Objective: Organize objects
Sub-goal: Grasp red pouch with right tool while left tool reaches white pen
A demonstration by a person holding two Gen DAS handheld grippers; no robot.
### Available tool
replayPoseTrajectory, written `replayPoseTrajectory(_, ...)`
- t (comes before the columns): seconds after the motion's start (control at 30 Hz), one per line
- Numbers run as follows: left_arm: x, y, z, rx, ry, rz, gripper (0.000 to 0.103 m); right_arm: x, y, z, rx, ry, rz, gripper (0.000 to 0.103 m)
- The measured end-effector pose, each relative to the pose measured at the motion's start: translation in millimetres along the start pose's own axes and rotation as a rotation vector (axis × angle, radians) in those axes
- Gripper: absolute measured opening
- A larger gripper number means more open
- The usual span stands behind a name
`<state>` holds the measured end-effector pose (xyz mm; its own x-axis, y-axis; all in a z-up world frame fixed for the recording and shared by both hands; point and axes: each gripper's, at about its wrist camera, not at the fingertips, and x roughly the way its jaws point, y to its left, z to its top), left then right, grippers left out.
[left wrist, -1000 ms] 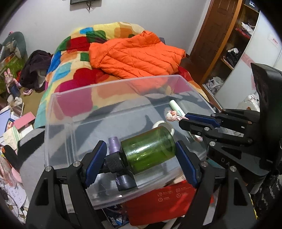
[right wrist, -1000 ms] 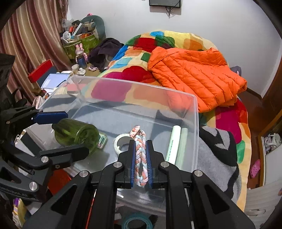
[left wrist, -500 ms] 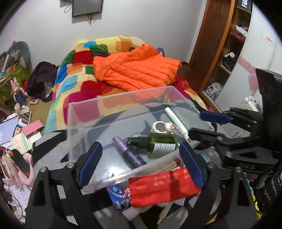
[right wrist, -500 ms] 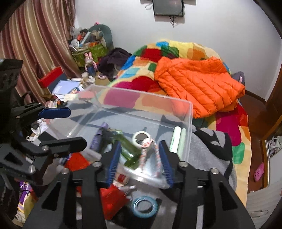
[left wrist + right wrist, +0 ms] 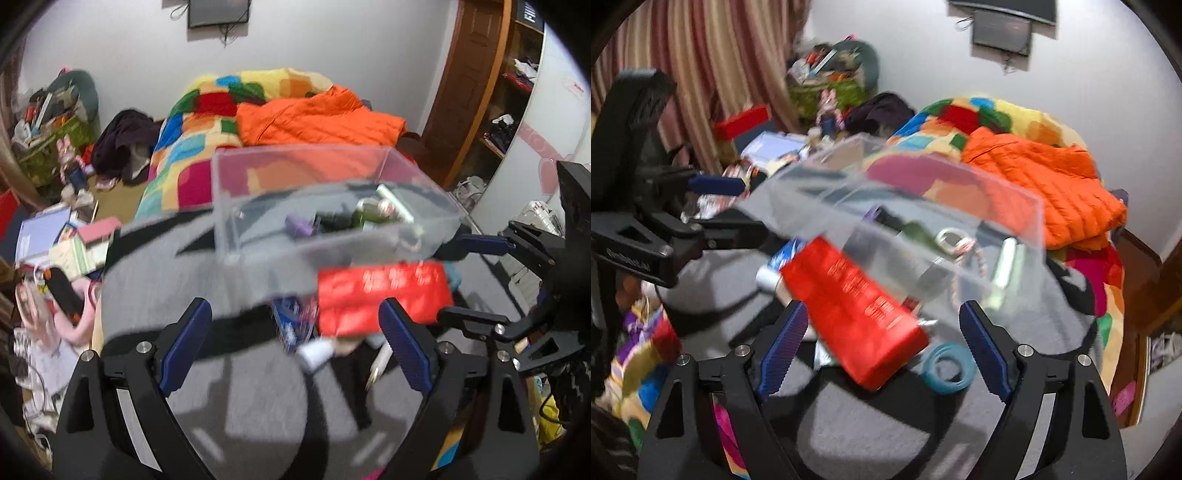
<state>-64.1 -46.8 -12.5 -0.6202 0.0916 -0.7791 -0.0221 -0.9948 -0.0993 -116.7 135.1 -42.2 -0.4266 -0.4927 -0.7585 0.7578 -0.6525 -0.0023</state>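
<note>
- Left gripper (image 5: 295, 343): jaws wide and opening further; nothing between the blue pads, only grey blanket (image 5: 258, 398) below.
- Right gripper (image 5: 882, 347): jaws wide and opening; nothing gripped. The red packet (image 5: 853, 314) and blue tape ring (image 5: 947, 367) lie on the blanket under the gap, untouched.
- Clear plastic box (image 5: 258, 206): rests on the blanket, ahead of both grippers.
- Box contents: green bottle (image 5: 919, 232), purple bottle (image 5: 299, 225), white tape roll (image 5: 947, 238), braided cord (image 5: 967, 251), pale green tube (image 5: 1004, 262).
- Background: orange jacket (image 5: 317, 120) on a multicoloured bedspread (image 5: 207, 110).
- Both views are motion-blurred.
</note>
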Motion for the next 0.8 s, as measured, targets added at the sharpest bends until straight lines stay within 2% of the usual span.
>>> replayPoseTrajectory(0.17, 2.1, 1.5, -25.4, -0.015, 0.039, 0.001, 0.093, 20.6, 1.1, -5.1, -0.028, 0.042, 0.0, 0.082)
replayPoseTrajectory(0.3, 2.1, -6.6, -37.4, -0.016, 0.049, -0.028, 0.093, 30.2, -3.6, -3.7, -0.014, 0.053, 0.023, 0.08)
replayPoseTrajectory(0.4, 2.6, -15.9, -41.8, -0.001, 0.053, -0.048, 0.092, 29.4, -4.8, -6.1, -0.015, 0.061, 0.044, 0.068)
replayPoseTrajectory(0.47, 3.4, -22.9, -42.7, 0.012, 0.055, -0.056, 0.092, 26.5, -2.2, -8.8, -0.025, 0.067, 0.054, 0.067)
replayPoseTrajectory(0.67, 6.8, -33.8, -47.8, 0.028, 0.067, -0.086, 0.092, 15.6, 10.0, -26.4, -0.107, 0.104, 0.034, 0.067)
replayPoseTrajectory(0.8, 11.4, -36.1, -52.8, 0.025, 0.088, -0.092, 0.092, 10.2, 9.9, -31.7, -0.11, 0.117, 0.05, 0.068)
